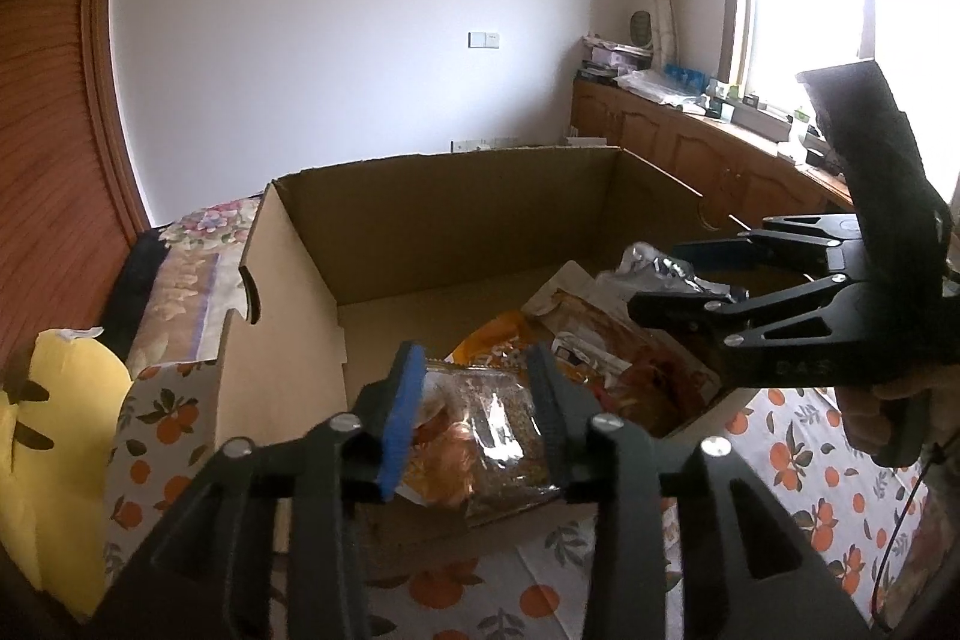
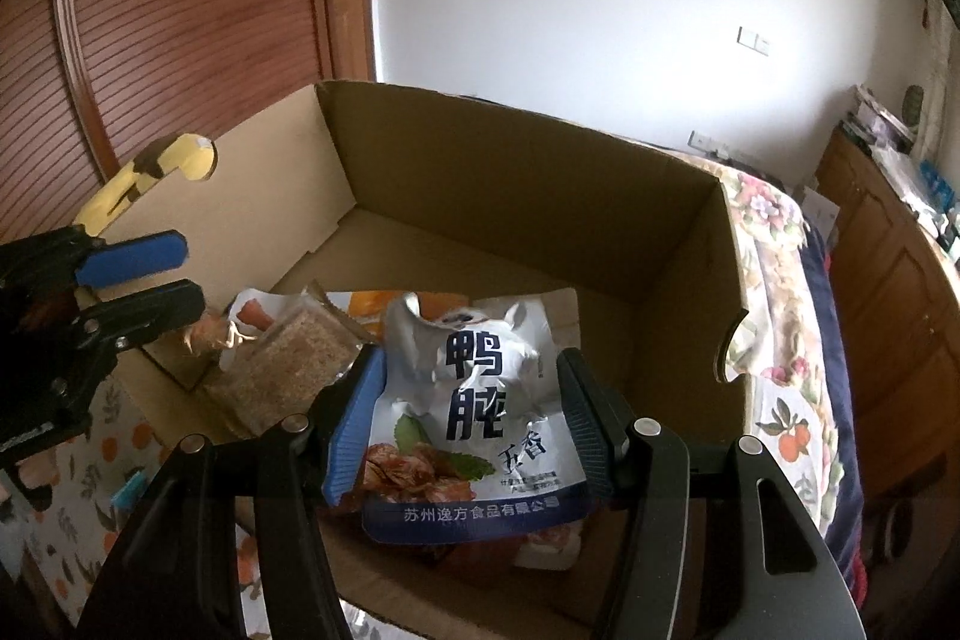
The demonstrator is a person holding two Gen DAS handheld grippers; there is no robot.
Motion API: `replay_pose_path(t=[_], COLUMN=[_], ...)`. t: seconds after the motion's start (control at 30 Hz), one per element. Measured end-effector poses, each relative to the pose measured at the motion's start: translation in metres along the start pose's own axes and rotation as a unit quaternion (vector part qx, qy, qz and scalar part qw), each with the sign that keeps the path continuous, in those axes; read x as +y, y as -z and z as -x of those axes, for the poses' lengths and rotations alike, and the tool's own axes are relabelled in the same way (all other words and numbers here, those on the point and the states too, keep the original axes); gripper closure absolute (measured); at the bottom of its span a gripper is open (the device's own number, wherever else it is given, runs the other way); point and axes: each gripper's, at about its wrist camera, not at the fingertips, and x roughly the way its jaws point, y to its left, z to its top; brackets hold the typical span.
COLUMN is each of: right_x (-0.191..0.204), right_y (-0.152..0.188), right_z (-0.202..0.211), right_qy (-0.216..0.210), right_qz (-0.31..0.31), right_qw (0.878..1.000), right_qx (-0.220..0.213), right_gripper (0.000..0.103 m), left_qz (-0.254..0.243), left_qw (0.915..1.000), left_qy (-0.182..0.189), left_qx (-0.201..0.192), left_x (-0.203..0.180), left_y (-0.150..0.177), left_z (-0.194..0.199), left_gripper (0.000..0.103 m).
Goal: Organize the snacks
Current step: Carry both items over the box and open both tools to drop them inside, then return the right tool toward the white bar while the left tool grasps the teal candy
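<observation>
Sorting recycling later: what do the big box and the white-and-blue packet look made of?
Box: plain brown cardboard, matte, with cut edges and fold creases. White-and-blue packet: likely foil-lined plastic film, glossy and crinkled; its silvery top catches light.
</observation>
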Motion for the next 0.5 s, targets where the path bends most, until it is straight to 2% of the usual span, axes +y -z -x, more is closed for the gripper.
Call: replay_pose_path(t=[0.1, 0.17, 0.3, 0.5], right_x=[0.000, -0.001, -0.004, 0.000], right_y=[0.000, 0.001, 0.004, 0.013], right_z=[0.000, 0.002, 0.014, 0.058], right_qy=[0.005, 0.008, -0.003, -0.024], right_qz=[0.000, -0.002, -0.018, -0.034], right_qw=[1.000, 1.000, 1.000, 0.997], right_qx=[-0.004, -0.008, -0.026, -0.068], right_gripper=[0.041, 0.034, 0.033, 0.033], left_qz=[-0.001, -0.002, 0.000, -0.006], left_qw=[1.0000, 1.0000, 0.9999, 0.9996], left_qy=[-0.003, -0.006, -0.002, 0.003], left_qx=[-0.004, -0.007, -0.014, -0.028], left_x=[0.000, -0.001, -0.002, -0.008], left_y=[0.000, 0.000, 0.003, 0.015], left_z=[0.004, 0.007, 0.020, 0.051], left_gripper=[0.060, 0.058, 0.055, 0.054])
